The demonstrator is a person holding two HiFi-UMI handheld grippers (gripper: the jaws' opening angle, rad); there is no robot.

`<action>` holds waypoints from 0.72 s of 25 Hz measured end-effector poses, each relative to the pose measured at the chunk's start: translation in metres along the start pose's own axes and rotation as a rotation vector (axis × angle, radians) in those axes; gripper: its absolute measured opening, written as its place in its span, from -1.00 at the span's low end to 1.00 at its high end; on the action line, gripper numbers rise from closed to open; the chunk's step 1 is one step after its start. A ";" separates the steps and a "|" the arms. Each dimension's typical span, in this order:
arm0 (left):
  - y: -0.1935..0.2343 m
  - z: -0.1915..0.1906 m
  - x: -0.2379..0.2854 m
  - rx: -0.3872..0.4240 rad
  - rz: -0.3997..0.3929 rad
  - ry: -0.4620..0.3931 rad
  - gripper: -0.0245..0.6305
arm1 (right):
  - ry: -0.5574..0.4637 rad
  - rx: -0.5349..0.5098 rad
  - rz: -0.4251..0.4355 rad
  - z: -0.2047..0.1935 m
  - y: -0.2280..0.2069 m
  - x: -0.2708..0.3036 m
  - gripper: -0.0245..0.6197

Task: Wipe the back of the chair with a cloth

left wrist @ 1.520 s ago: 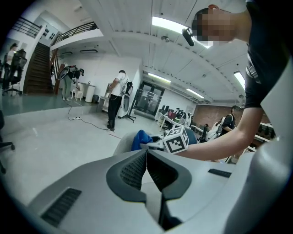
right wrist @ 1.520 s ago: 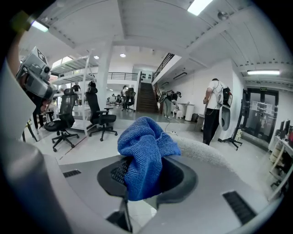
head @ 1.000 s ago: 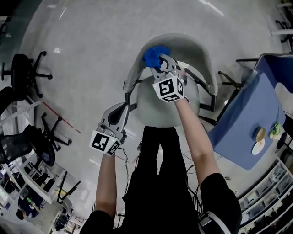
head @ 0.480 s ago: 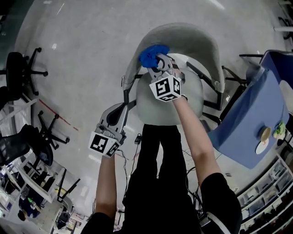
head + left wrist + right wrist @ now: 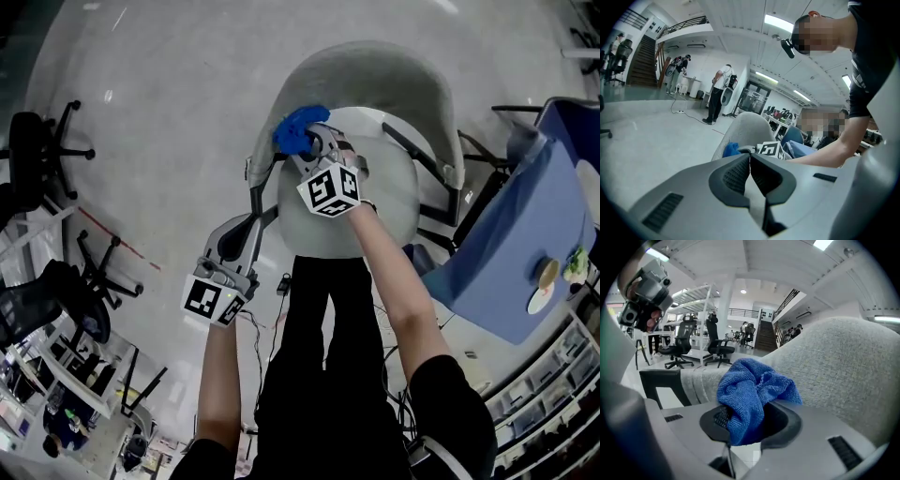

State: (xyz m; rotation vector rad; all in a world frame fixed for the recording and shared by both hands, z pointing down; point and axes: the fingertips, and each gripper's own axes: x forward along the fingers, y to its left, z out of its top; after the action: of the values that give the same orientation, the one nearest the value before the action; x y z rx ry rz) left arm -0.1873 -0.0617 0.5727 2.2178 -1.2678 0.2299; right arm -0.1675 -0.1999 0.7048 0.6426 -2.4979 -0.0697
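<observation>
I am pressing the blue cloth (image 5: 294,131), pinched firmly in my right hand-held gripper (image 5: 315,143), against the inner face of the grey chair back (image 5: 375,67) near its left end, so the wiping step is under way. My left hand-held gripper (image 5: 246,223) is hanging idle on the near left, jaws closed together on nothing. Next, I judge, I should be sweeping the cloth rightward along the curve while holding contact.

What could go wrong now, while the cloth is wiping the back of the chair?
1. The blue cloth is bunched in the right gripper, so it may slip out or wipe only a narrow strip of the chair back.
2. The left gripper is shut and empty, not bracing the chair back, which might shift under pressure.
</observation>
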 end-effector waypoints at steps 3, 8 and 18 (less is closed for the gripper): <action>0.000 -0.004 0.005 0.005 -0.011 0.005 -0.85 | 0.013 -0.033 0.063 -0.006 0.026 0.007 -0.50; 0.000 -0.013 0.015 -0.009 -0.018 0.013 -0.85 | 0.031 -0.074 0.138 -0.019 0.056 0.012 -0.50; -0.006 -0.022 0.019 -0.006 -0.033 0.039 -0.85 | 0.064 -0.091 0.191 -0.034 0.074 0.016 -0.50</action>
State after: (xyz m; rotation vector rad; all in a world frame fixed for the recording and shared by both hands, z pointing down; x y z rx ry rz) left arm -0.1699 -0.0611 0.5962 2.2172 -1.2085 0.2546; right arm -0.1935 -0.1395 0.7549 0.3609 -2.4652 -0.0893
